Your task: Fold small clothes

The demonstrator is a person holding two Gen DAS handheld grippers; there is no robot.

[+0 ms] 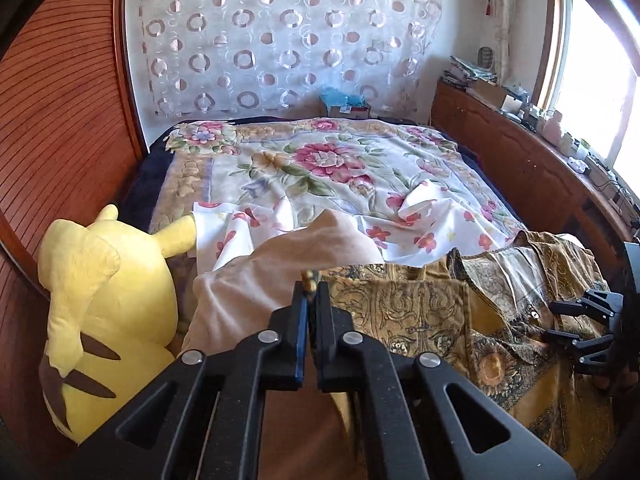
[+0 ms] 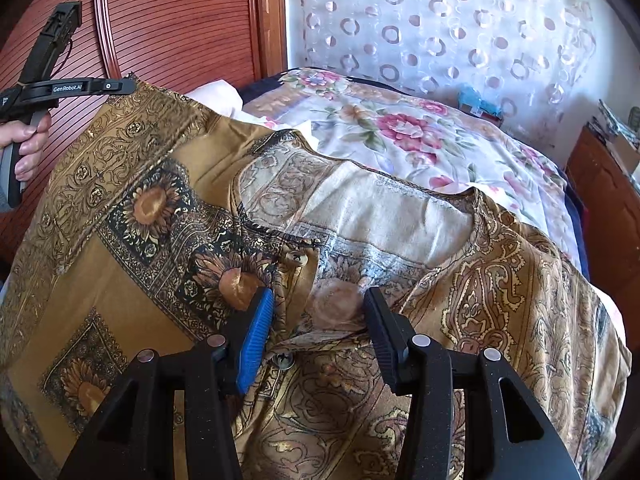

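Pinching a corner of the patterned shirt (image 1: pixel 400 300), the left gripper (image 1: pixel 311 288) has its jaws pressed together on the fabric, which in the right wrist view is lifted up in a slanting sheet from the bed toward the hand (image 2: pixel 28 142) on the grip. The right gripper (image 2: pixel 318 312) hovers over the shirt's buttoned front with its jaws apart, straddling a bunched fold near a button (image 2: pixel 295 258); whether the pads press the cloth I cannot tell. The shirt lies spread across the near end of the bed, collar open toward the far side, over a beige pillow (image 1: pixel 256 280). Beyond it the floral bedspread (image 1: pixel 320 160) runs largely bare to the curtained wall. A yellow plush toy (image 1: pixel 104 312) crowds the left edge against the wooden panel (image 1: pixel 60 120); a wooden cabinet (image 1: pixel 520 168), its top cluttered, borders the right edge.
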